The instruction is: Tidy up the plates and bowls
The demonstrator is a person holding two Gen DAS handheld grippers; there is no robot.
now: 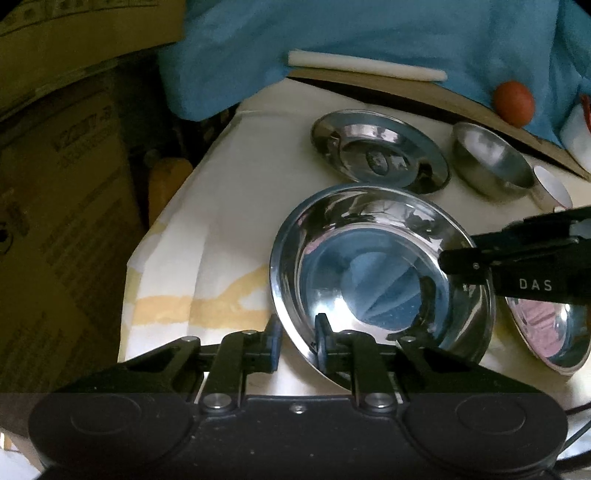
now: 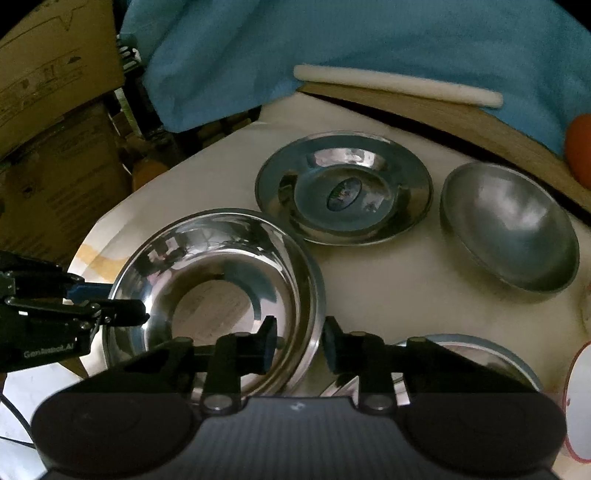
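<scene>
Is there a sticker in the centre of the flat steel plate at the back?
Yes, the flat steel plate shows a dark oval sticker at its centre.

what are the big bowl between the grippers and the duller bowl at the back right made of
The big bowl looks like polished stainless steel: its inside gives sharp, mirror-like reflections of the blue cloth and the room. The duller bowl also seems to be steel, though possibly aluminium, with a brushed or matte finish: its grey inside shows only soft, smeared highlights.
</scene>
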